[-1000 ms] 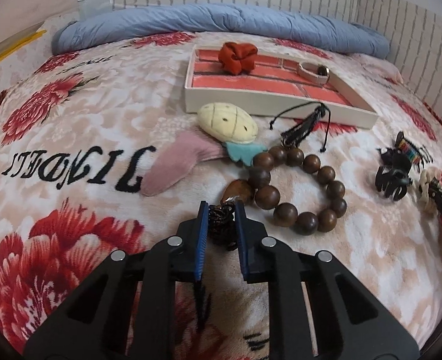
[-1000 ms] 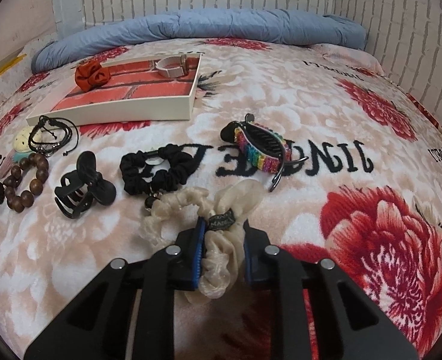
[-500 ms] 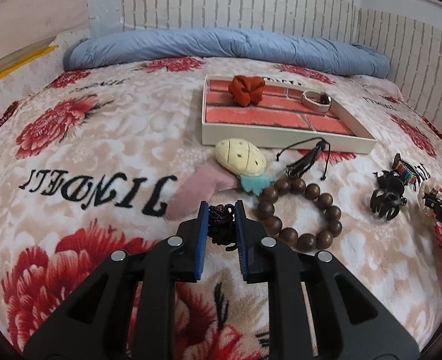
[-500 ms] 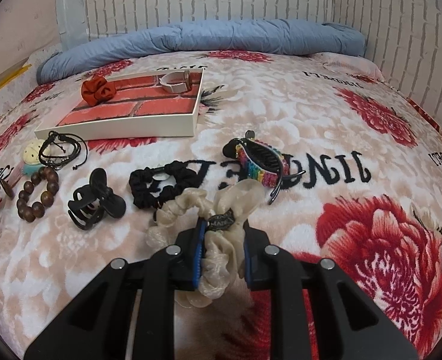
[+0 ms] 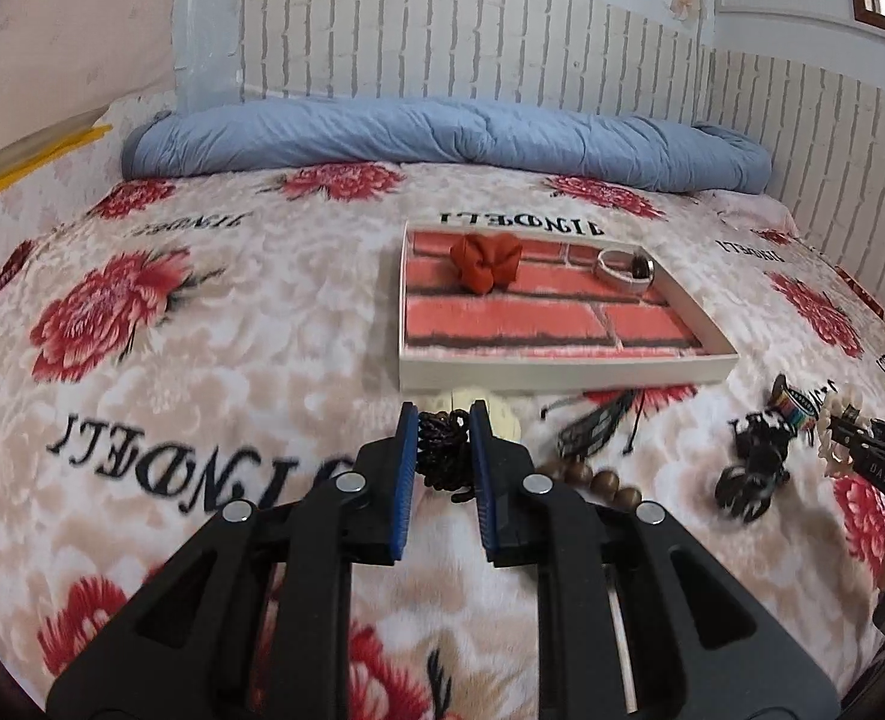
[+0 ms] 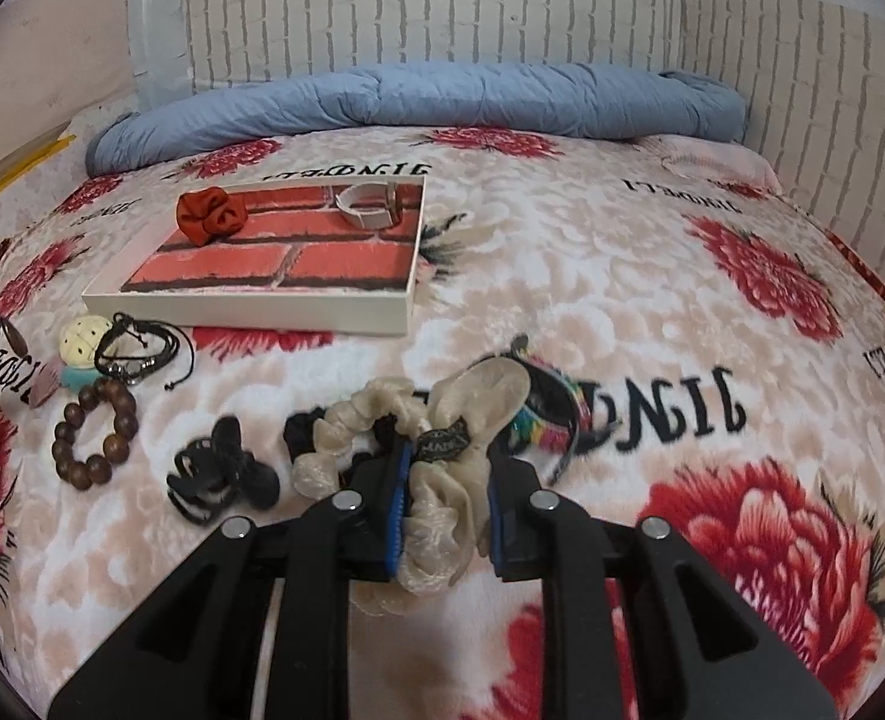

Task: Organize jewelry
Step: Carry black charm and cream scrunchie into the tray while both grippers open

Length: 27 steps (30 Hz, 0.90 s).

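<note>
Currently: left gripper (image 5: 443, 420) clamped on dark cord knot (image 5: 442, 444), just before tray (image 5: 562, 373). Right gripper (image 6: 447, 456) clamped on cream scrunchie (image 6: 442, 504), well before tray. Within tray: red fabric flower (image 5: 485, 259), silver ring (image 5: 625, 269).

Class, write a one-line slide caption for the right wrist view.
Right gripper shut on the cream scrunchie, tray beyond.

Soft, even daylight lit both views, perhaps from a window at upper right. Fisheye bending curved the edges; dark corners vignetted; motion blur smeared the bedspread (image 5: 214, 360) print.
</note>
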### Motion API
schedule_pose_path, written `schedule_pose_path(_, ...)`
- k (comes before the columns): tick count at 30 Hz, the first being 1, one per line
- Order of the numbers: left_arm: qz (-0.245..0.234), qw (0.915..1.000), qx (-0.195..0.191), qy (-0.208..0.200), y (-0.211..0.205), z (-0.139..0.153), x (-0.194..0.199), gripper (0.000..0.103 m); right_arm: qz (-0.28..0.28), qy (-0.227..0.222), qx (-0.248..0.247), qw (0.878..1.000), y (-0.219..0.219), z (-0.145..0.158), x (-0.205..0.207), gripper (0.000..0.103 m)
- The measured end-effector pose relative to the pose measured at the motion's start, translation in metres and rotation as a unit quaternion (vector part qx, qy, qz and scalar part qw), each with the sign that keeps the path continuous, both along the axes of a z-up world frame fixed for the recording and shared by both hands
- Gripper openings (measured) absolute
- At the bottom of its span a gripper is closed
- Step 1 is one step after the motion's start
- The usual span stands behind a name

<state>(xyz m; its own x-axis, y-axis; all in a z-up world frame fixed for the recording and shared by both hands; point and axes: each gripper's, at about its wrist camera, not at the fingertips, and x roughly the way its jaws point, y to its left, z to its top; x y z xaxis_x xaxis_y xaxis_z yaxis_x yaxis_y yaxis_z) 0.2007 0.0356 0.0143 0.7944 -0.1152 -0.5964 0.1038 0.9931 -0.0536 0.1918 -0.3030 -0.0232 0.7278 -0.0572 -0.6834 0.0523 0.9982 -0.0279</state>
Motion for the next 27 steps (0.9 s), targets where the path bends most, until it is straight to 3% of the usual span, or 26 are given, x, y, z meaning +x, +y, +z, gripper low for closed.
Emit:
schedule_pose_path(5, -0.010, 0.9999, 0.009, -0.005, -0.012, 0.013, 0.030, 0.016, 0.019, 0.003, 0.001, 1.000, 0.010, 0.012, 0.029, 0.021)
schedule_pose_path(14, -0.014, 0.9989, -0.017, 0.042, -0.024, 0.015, 0.117, 0.016, 0.046, 0.016, 0.008, 0.999, 0.025, 0.031, 0.108, 0.021)
schedule_pose_path(27, -0.005, 0.9944, 0.001, 0.106, -0.036, -0.020, 0.217, 0.016, 0.043, 0.092, -0.003, 0.995, 0.042, -0.009, 0.218, 0.021)
